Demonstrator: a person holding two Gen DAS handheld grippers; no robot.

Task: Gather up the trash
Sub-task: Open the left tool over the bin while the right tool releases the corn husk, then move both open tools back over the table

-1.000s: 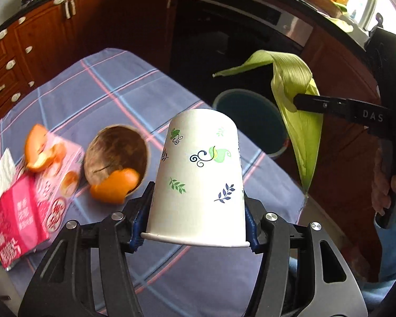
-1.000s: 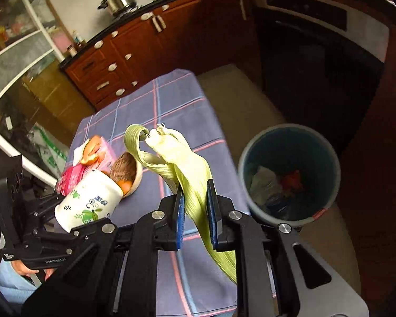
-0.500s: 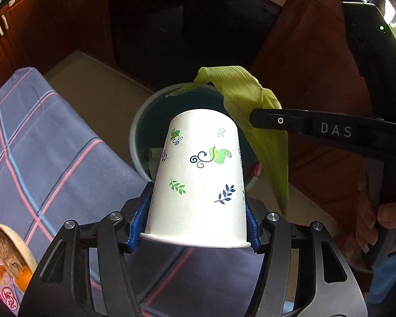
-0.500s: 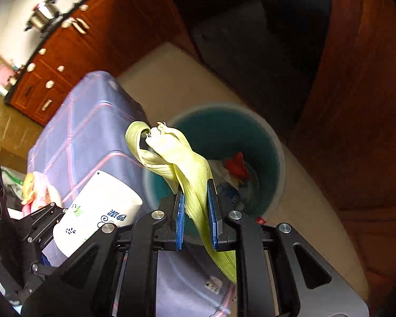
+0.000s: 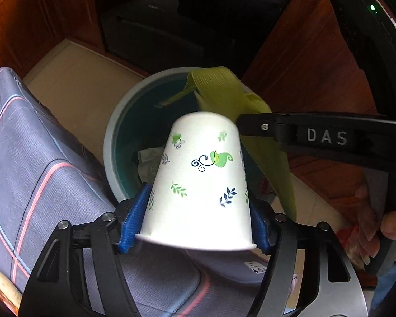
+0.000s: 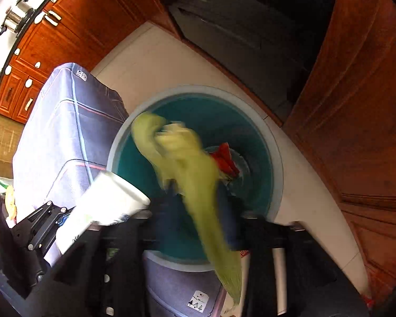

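My left gripper (image 5: 195, 224) is shut on a white paper cup (image 5: 198, 185) with leaf prints, held upside down above the near rim of the teal trash bin (image 5: 111, 132). The cup also shows in the right wrist view (image 6: 103, 206). A green corn husk (image 6: 192, 171) hangs blurred between the fingers of my right gripper (image 6: 198, 227), over the bin (image 6: 274, 158). The right fingers are blurred and look spread apart. In the left wrist view the husk (image 5: 232, 97) droops past the right gripper's finger (image 5: 264, 126) over the bin.
The table with a blue plaid cloth (image 5: 26, 158) stands left of the bin. The bin holds red and grey trash (image 6: 224, 158). Wooden cabinets (image 6: 356, 105) stand at the right, a dark oven (image 5: 158, 26) behind. A peel (image 5: 0, 280) lies at the table's near left.
Both grippers have moved from over the table to above the bin. The right fingers have spread and the husk now looks blurred, slipping down between them. The cup stays held.
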